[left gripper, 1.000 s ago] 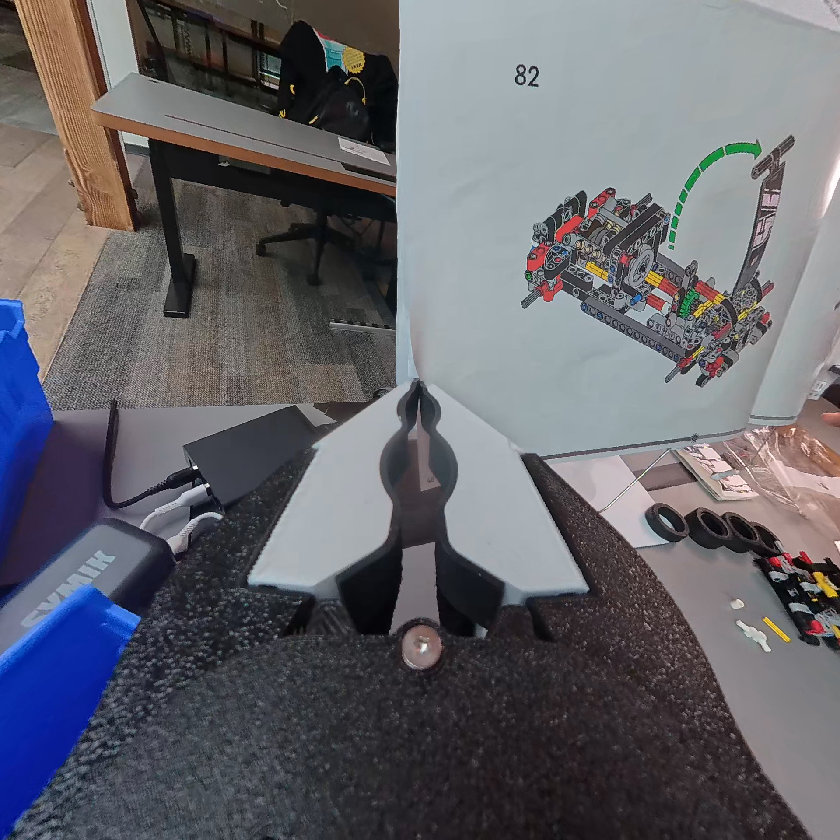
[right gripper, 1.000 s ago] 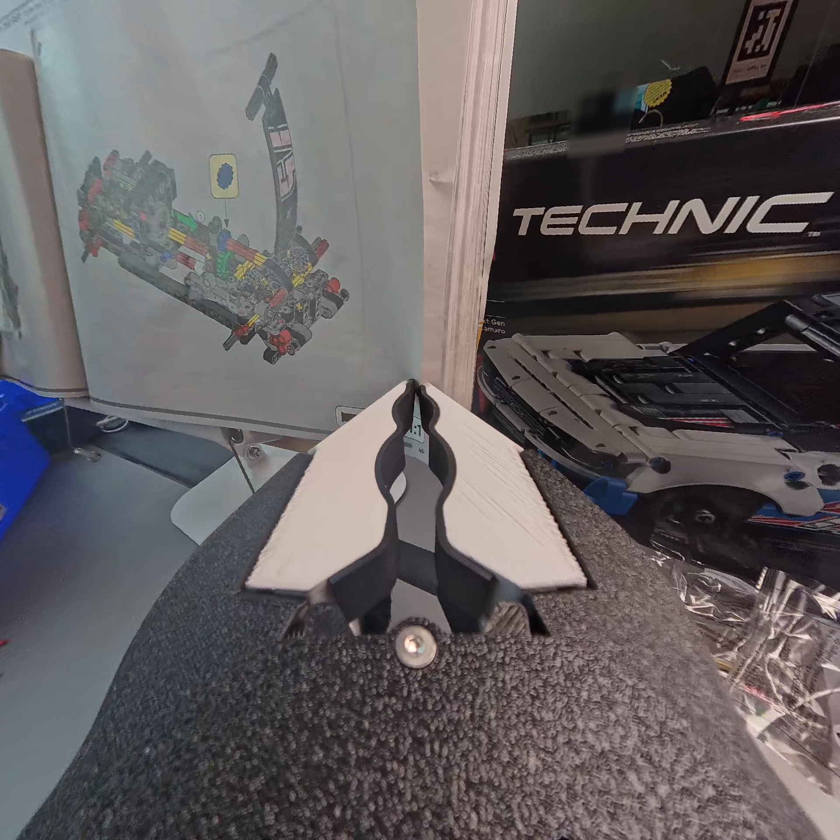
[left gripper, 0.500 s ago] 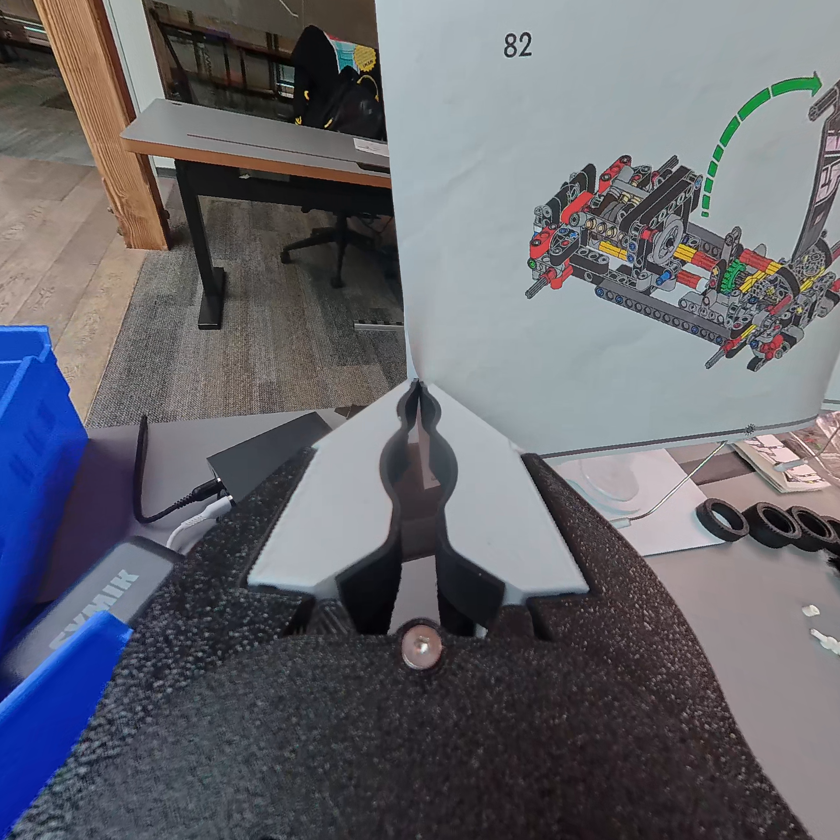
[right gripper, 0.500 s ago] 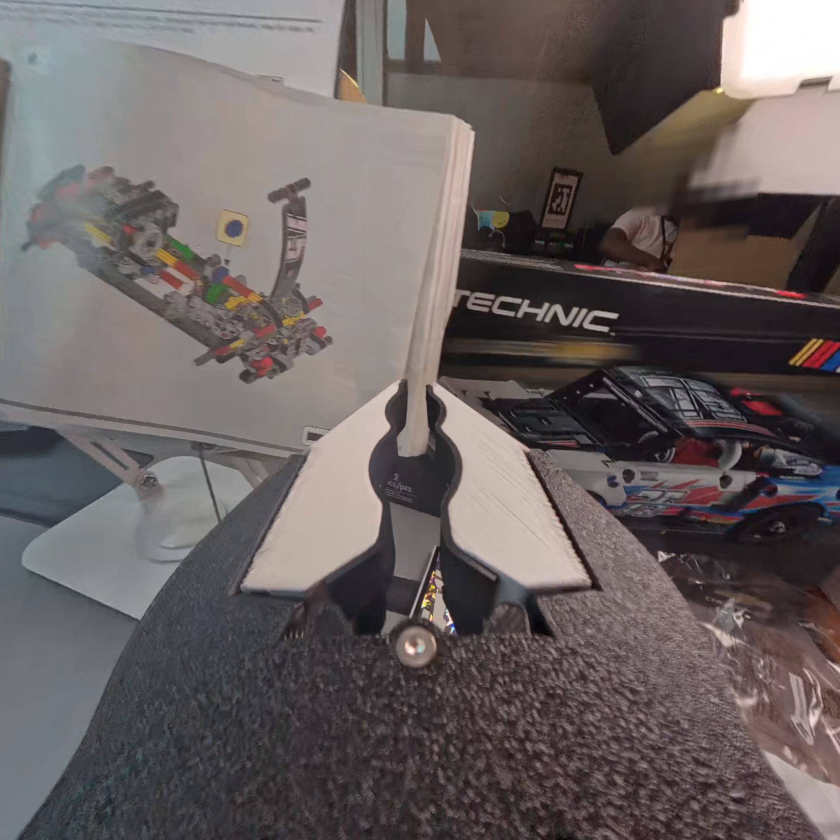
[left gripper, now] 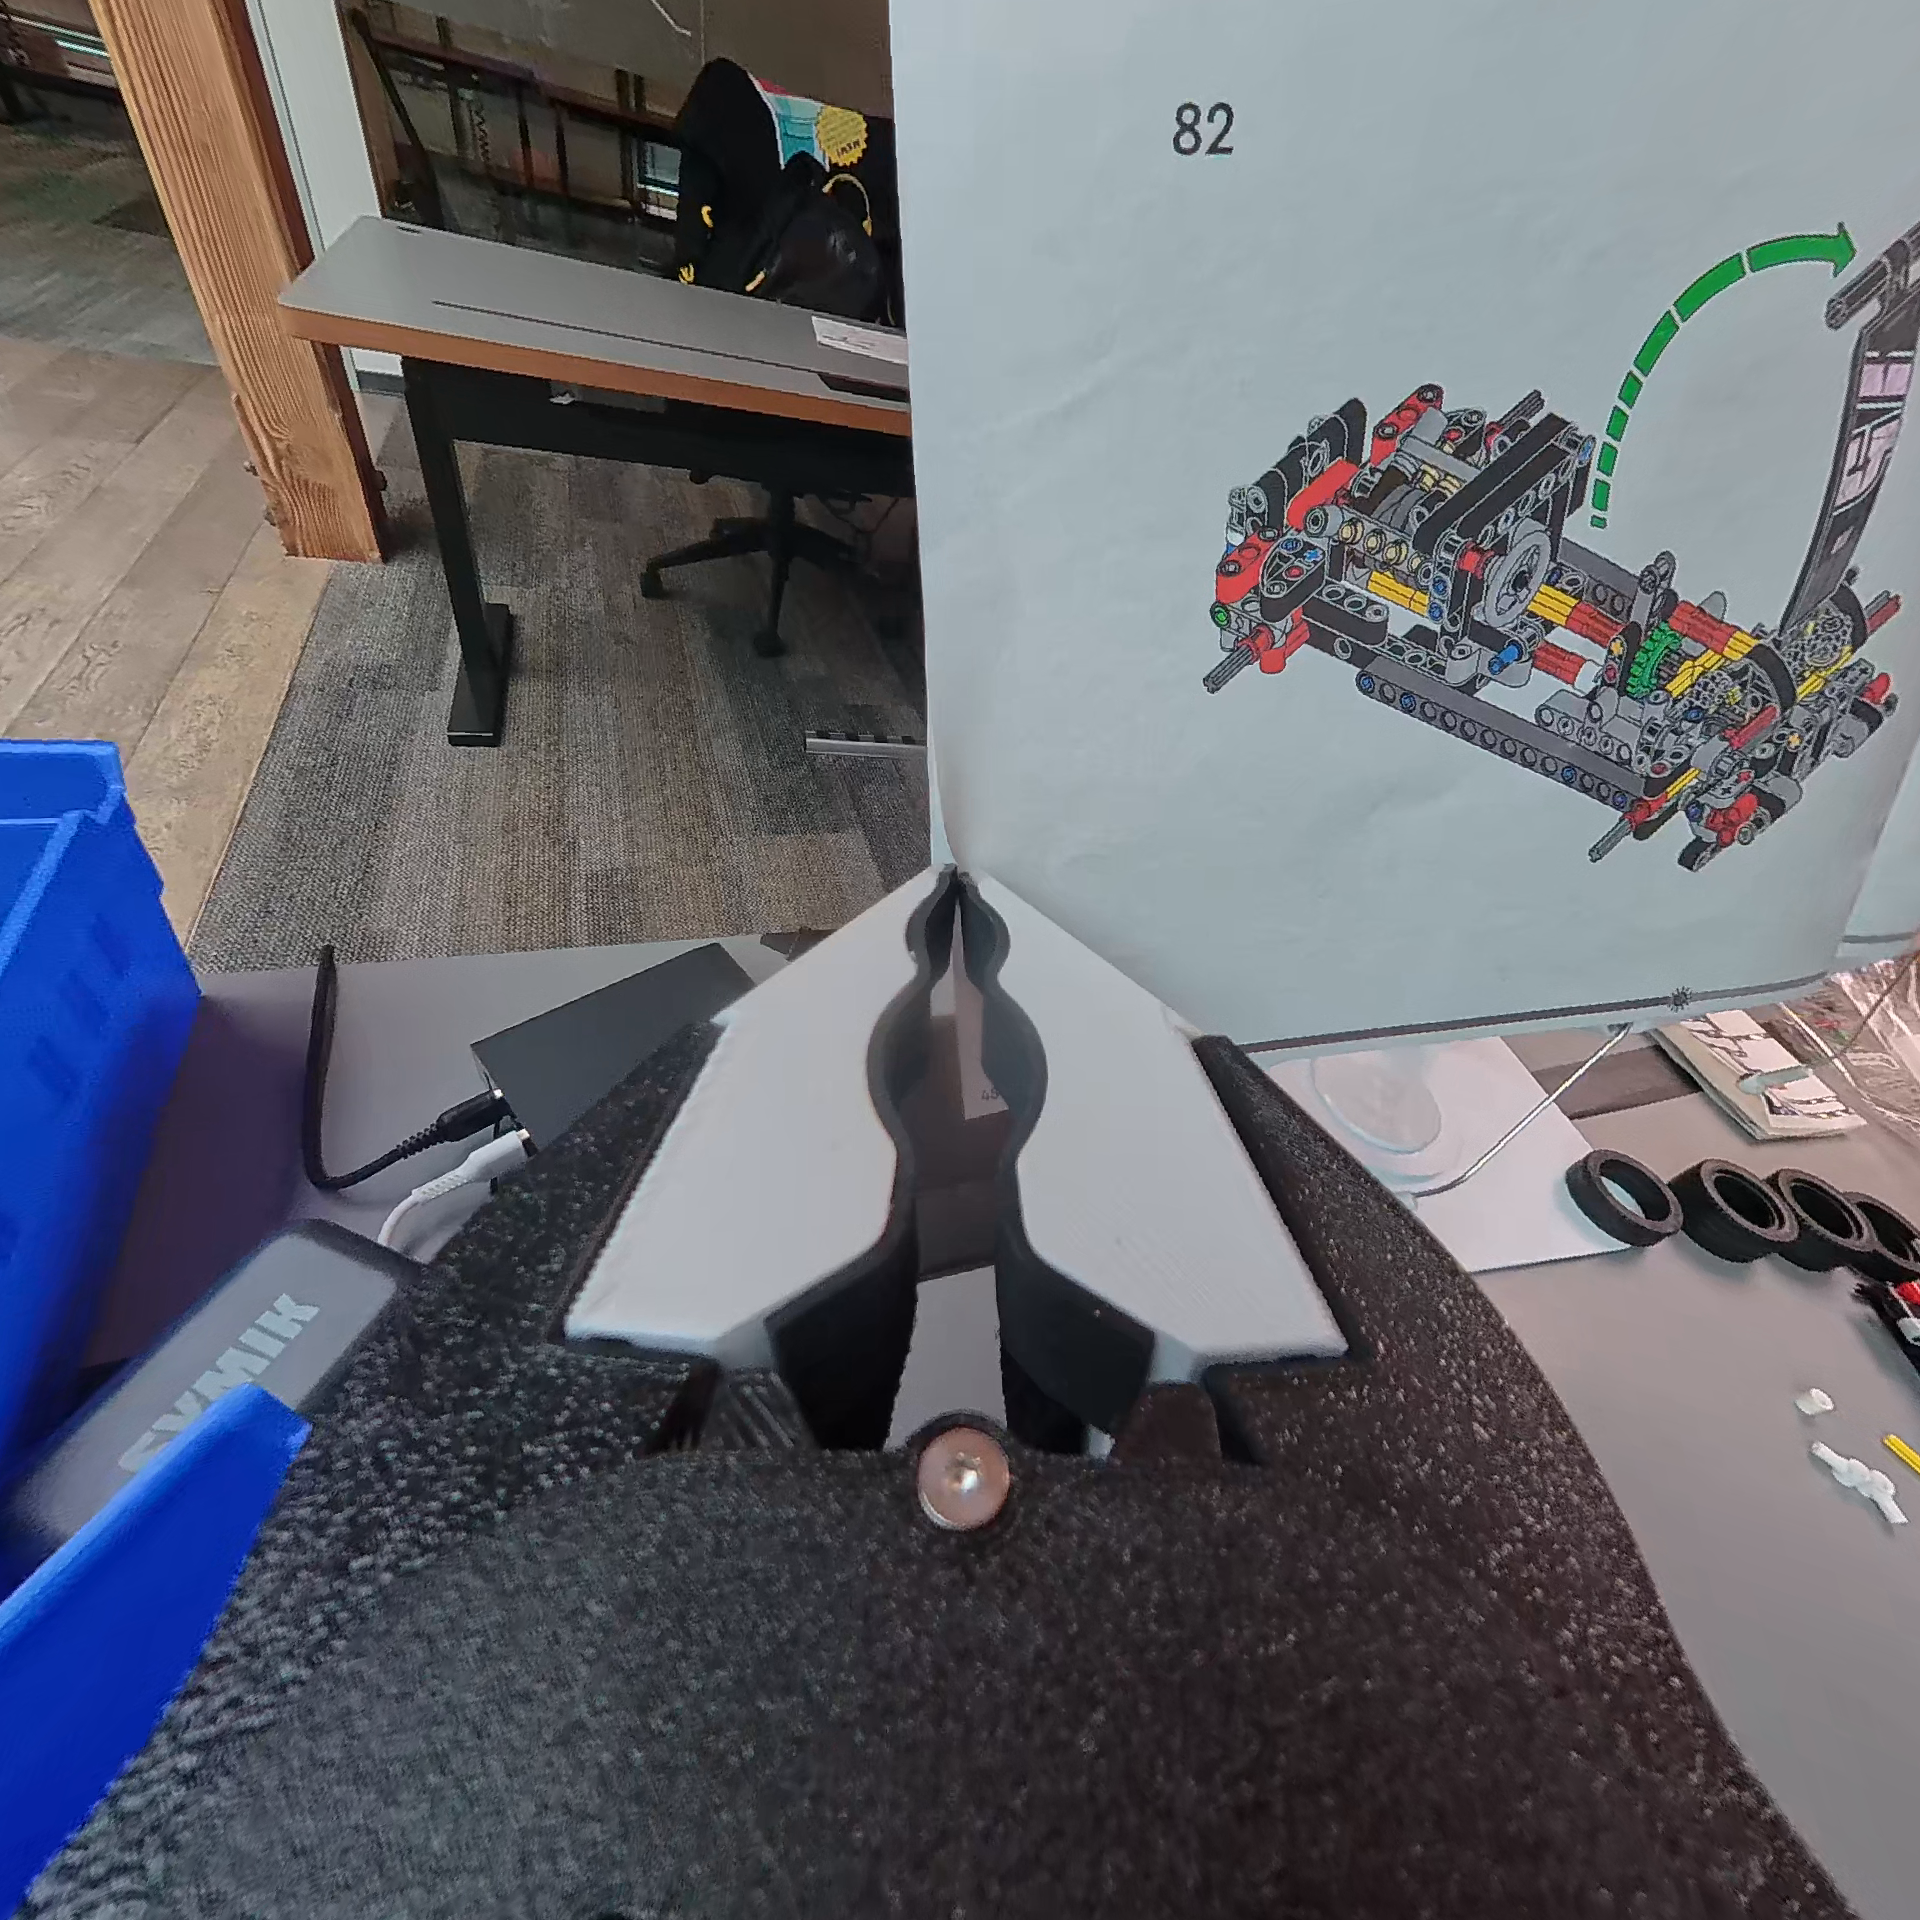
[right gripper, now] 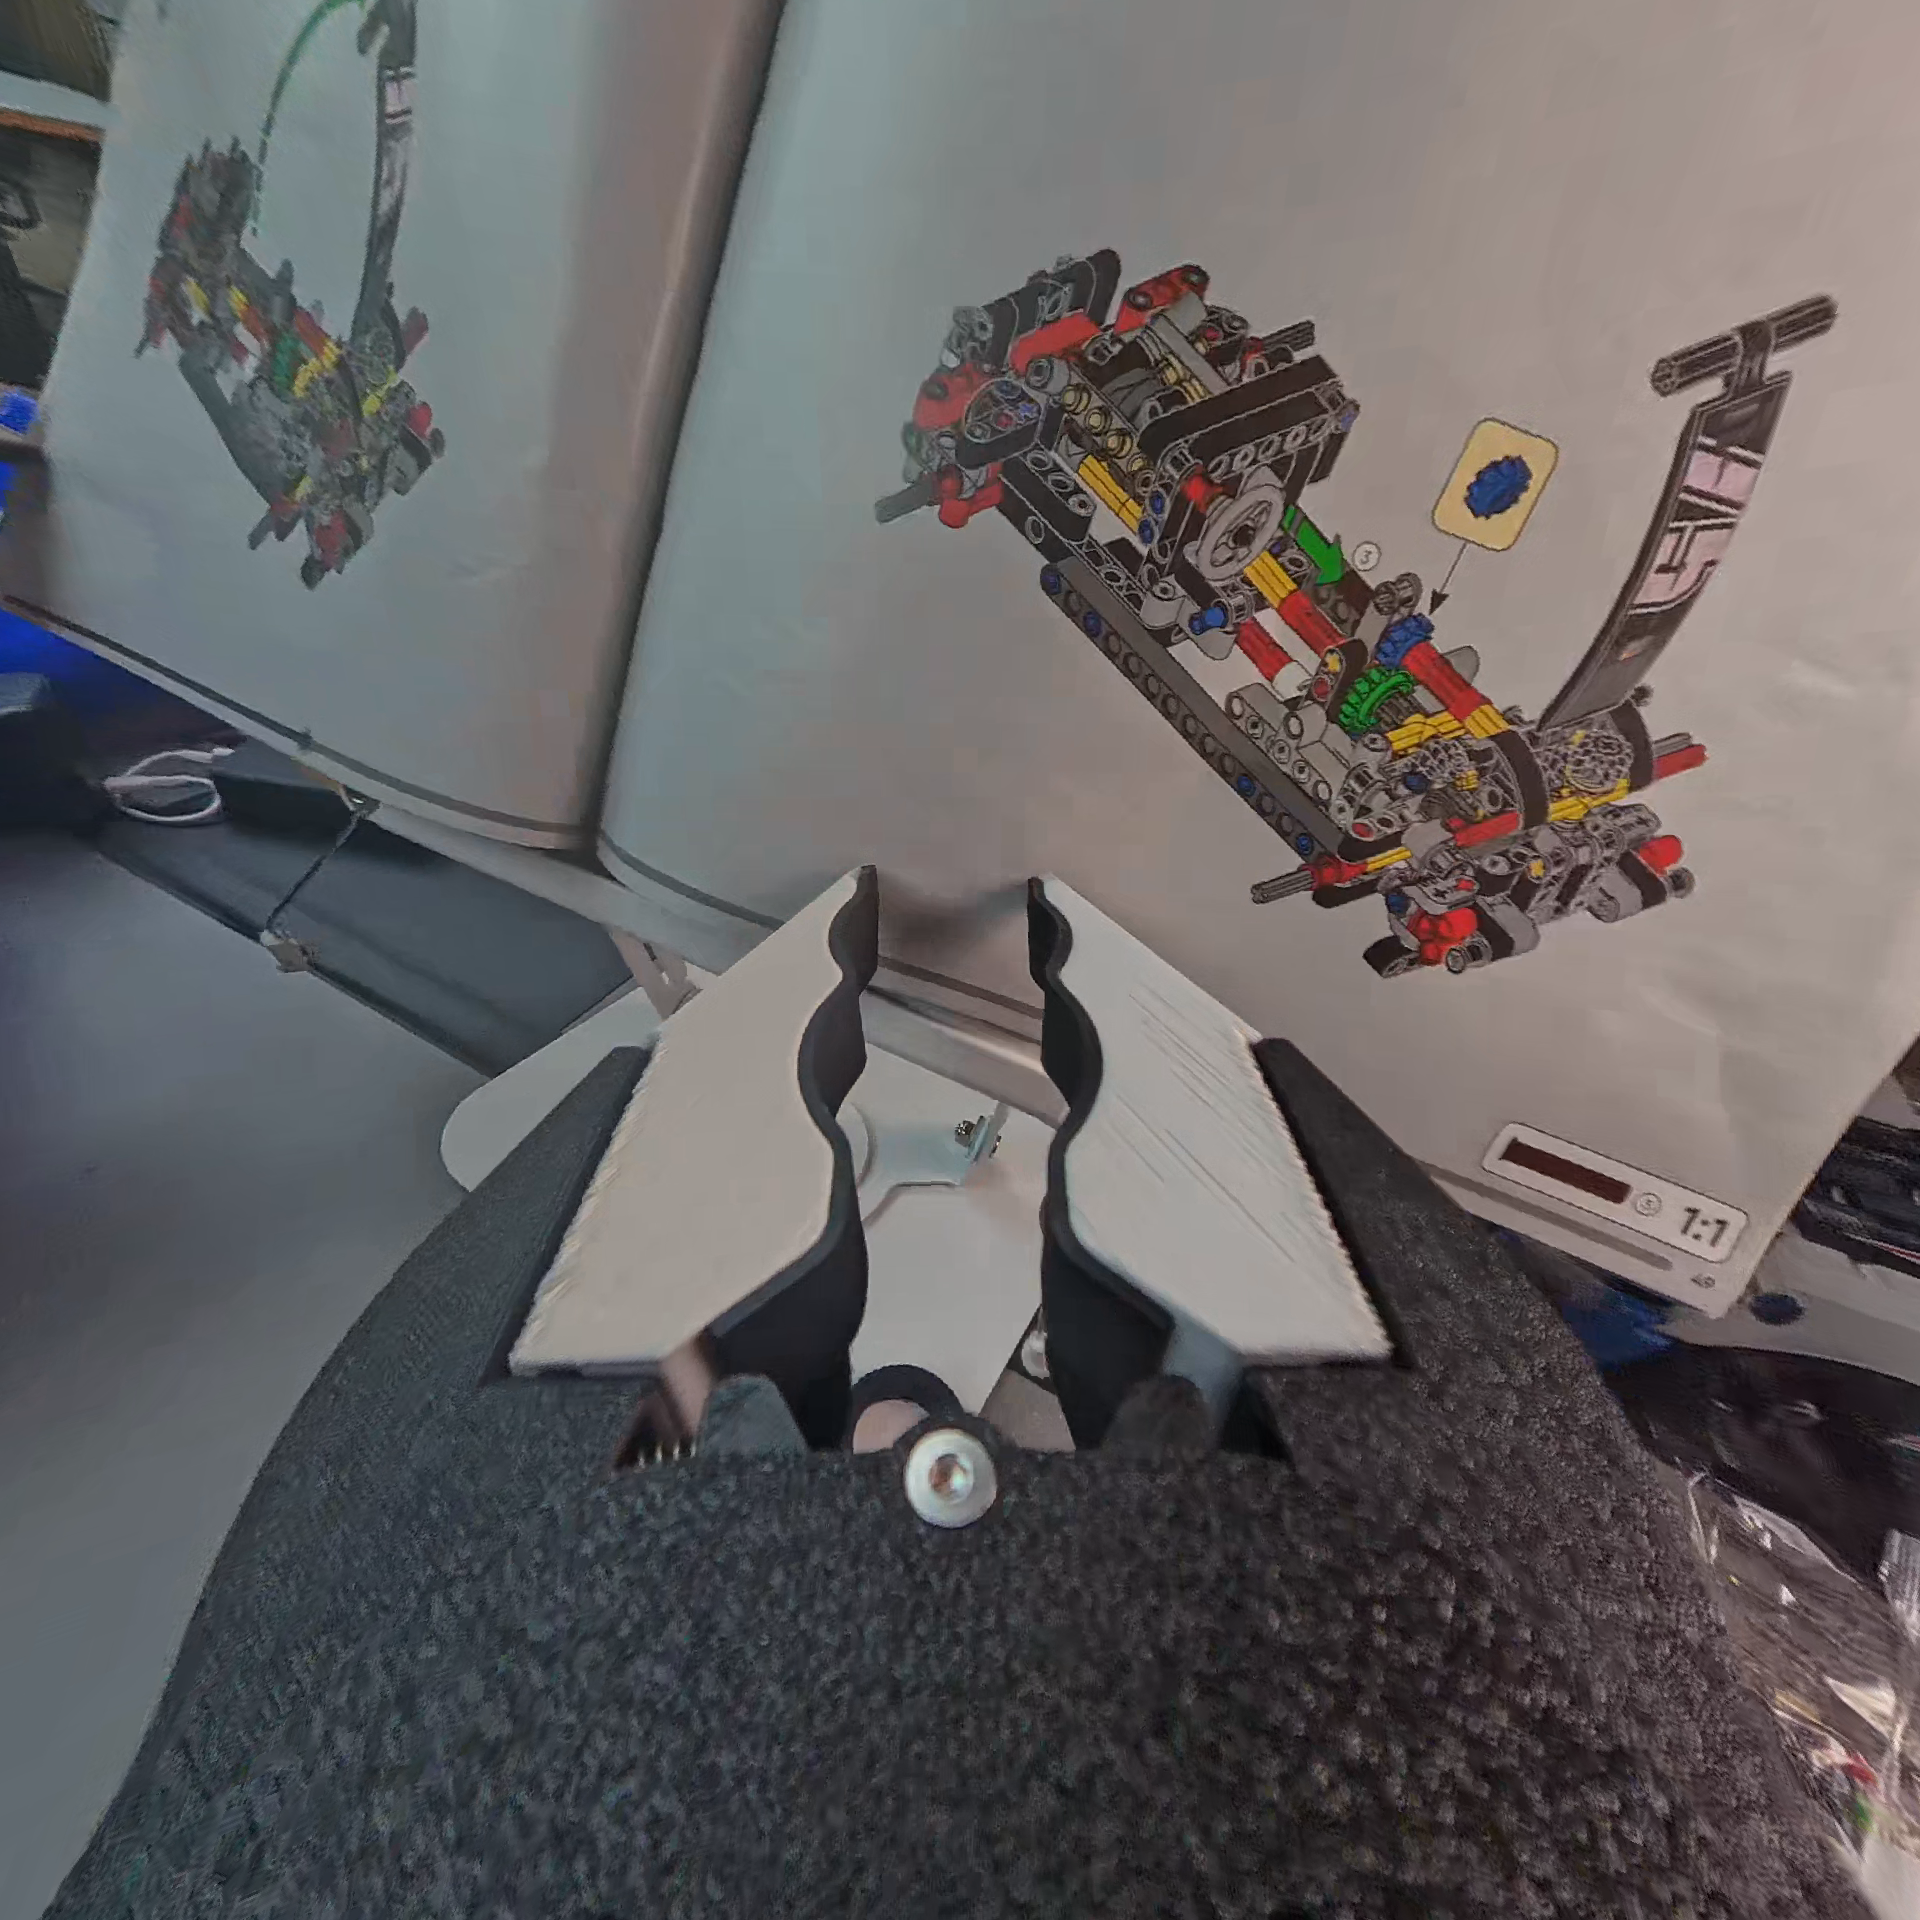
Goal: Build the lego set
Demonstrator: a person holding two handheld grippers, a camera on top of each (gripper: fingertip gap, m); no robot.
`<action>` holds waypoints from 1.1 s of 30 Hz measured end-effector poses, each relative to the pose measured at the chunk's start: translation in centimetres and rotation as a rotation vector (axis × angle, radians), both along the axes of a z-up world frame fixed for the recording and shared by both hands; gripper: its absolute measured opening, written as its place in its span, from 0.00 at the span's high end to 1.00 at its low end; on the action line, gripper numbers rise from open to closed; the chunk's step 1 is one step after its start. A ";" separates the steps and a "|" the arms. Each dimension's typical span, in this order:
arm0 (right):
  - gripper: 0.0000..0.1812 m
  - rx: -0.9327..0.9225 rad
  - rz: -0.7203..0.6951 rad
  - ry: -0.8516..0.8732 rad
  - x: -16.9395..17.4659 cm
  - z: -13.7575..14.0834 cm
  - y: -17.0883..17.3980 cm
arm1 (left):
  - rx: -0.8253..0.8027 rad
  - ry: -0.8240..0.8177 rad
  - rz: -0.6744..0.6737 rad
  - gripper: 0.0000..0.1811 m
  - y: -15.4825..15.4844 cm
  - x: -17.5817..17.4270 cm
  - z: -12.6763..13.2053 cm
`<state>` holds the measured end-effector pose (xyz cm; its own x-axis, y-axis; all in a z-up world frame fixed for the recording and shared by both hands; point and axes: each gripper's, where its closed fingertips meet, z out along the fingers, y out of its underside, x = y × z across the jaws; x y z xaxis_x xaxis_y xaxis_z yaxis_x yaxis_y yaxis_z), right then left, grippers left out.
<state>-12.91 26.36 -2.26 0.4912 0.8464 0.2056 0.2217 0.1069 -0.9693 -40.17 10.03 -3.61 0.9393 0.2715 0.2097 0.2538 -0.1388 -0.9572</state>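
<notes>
The open instruction booklet point(left gripper: 1351, 520) stands upright on a wire stand with a white base point(left gripper: 1507, 1132). My left gripper point(left gripper: 956, 883) is shut on the lower left corner of its left page; a strip of paper shows between the jaws. In the right wrist view the booklet point(right gripper: 1039, 312) fills the frame. My right gripper point(right gripper: 951, 883) is open and empty just before the bottom edge of the right page, above the stand's base point(right gripper: 914, 1153). Several black tyres point(left gripper: 1745, 1210) and small white parts point(left gripper: 1849, 1470) lie on the grey table at the right.
Blue bins point(left gripper: 83, 1039) stand at my left, with a black box and its cables point(left gripper: 613, 1029) and a grey device point(left gripper: 208, 1351) beside them. Clear plastic bags point(right gripper: 1818, 1662) lie at the right. A desk and chair stand beyond the table. The tips of one gripper are about 30 cm away from the tips of the other. About 20 cm separates my left fingertips from the grey device point(left gripper: 208, 1351).
My right gripper has let go of the booklet's right-hand pages, opened, and swung left to face the page. My left gripper has stayed shut on the left page and shifted a little left.
</notes>
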 end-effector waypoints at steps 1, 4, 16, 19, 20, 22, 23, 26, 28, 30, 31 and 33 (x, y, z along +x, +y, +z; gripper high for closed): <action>0.85 -0.016 -0.005 0.006 0.2 -0.1 0.5 | -0.007 -0.009 -0.010 1.00 -0.1 0.1 -0.1; 0.84 -0.054 -0.019 0.014 1.1 -0.8 1.6 | -0.015 -0.025 -0.006 1.00 -0.2 -0.3 -0.5; 0.83 -0.052 -0.027 0.019 2.0 -1.5 2.3 | 0.179 0.124 0.089 1.00 -1.5 2.5 6.6; 0.83 -0.057 -0.036 0.046 2.0 -1.5 2.3 | 0.243 0.147 -0.088 1.00 -0.7 8.9 9.6; 0.83 -0.058 -0.040 0.056 2.0 -1.4 2.3 | 0.240 0.147 -0.164 1.00 -0.2 11.4 9.9; 0.82 -0.059 -0.050 0.074 2.0 -1.5 2.3 | 0.208 0.150 -0.286 0.97 0.8 15.9 9.5; 0.82 -0.059 -0.055 0.081 2.0 -1.5 2.3 | 0.192 0.157 -0.329 0.95 1.3 17.9 9.1; 0.81 -0.062 -0.066 0.096 2.1 -1.6 2.2 | 0.144 0.164 -0.424 0.91 3.1 22.7 6.9; 0.81 -0.061 -0.072 0.100 2.1 -1.7 2.2 | 0.104 0.184 -0.436 0.89 4.6 24.3 5.2; 0.81 -0.061 -0.074 0.098 2.2 -1.8 2.2 | 0.048 0.207 -0.401 0.88 6.0 24.5 3.4; 0.80 -0.060 -0.074 0.092 2.2 -1.8 2.2 | 0.012 0.218 -0.364 0.88 6.6 24.0 2.6; 0.80 -0.060 -0.070 0.078 2.4 -2.1 2.2 | -0.033 0.228 -0.290 0.90 7.3 22.6 1.7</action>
<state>-10.51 28.59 -4.35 0.5619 0.8192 0.1148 0.1503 0.0354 -0.9880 -17.60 17.32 -1.95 0.9998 -0.0102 -0.0184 -0.0201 -0.2056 -0.9784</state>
